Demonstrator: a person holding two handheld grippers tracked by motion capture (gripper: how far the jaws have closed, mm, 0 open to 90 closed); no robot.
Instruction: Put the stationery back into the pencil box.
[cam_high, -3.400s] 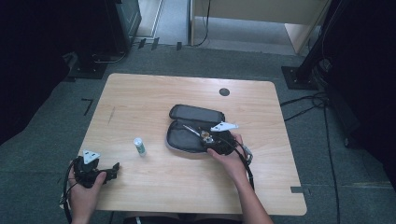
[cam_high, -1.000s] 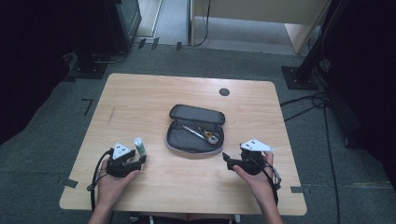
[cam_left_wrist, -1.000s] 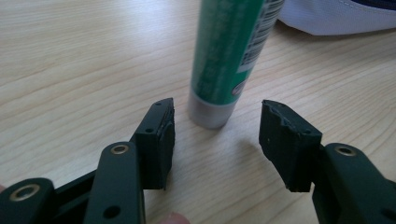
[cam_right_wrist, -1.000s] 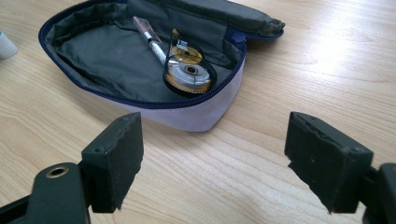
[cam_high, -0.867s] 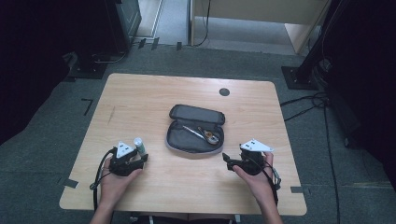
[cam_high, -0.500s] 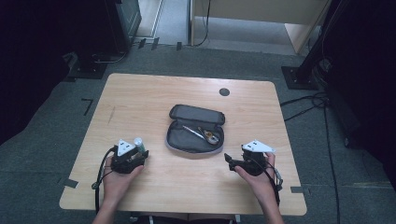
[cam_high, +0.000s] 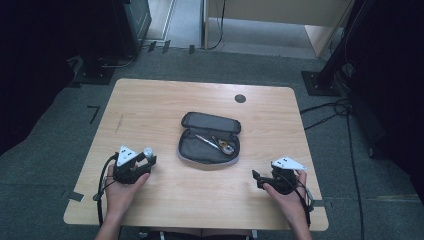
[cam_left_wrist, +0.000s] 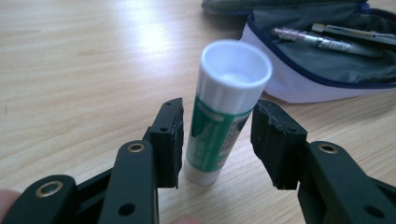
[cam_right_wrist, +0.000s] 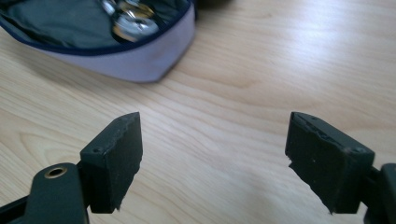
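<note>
While jaws close, one glue stick (cam_left_wrist: 219, 116), one pencil case (cam_high: 209, 138)

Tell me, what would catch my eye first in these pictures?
Probably the glue stick, standing upright on the wooden table between the left gripper's black jaws; they have just been closing, with small gaps still showing on both sides. Next, the open grey pencil case mid-table, pens inside. The right gripper gapes over bare wood.
</note>
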